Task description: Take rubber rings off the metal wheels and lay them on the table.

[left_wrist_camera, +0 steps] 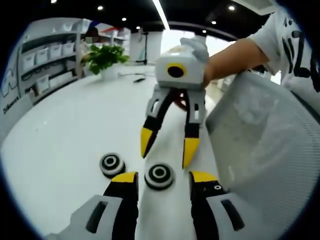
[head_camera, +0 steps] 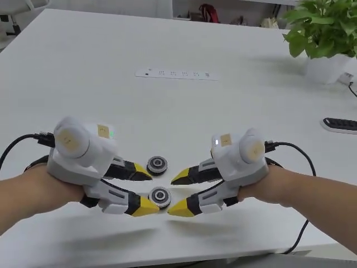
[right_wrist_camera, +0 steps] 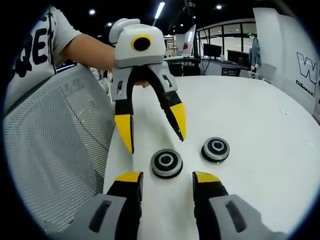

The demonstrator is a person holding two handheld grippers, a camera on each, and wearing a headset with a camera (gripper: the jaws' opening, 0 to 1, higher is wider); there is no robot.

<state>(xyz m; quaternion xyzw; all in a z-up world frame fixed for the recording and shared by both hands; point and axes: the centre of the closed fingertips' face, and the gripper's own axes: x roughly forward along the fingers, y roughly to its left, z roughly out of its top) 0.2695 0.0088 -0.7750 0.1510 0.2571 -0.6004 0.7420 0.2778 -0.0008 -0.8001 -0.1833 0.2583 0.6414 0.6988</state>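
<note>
Broadly, a white counter (head_camera: 167, 44) carries everything. Taking the near wheel (head_camera: 160, 196) as the landmark, a potted plant (head_camera: 323, 28) stands well beyond it toward the far right corner, and a white power strip (head_camera: 175, 73) lies flat well beyond it, almost straight ahead.

From the left of that wheel comes the left tool (head_camera: 149, 191), released, its yellow-tipped jaws spread. From the right comes the right tool (head_camera: 173, 195), likewise released with jaws apart. The two point at each other, tips close together. In each gripper view the near wheel sits on the counter just ahead of the gap between that tool's own jaws, gripped by neither. Whether any tip touches it, I cannot tell.

A second metal wheel (head_camera: 157, 165) lies flat just beyond the near wheel, apart from it and outside both tools' jaws.

Each wheel wears its dark rubber ring (right_wrist_camera: 154, 164) around the rim.
</note>
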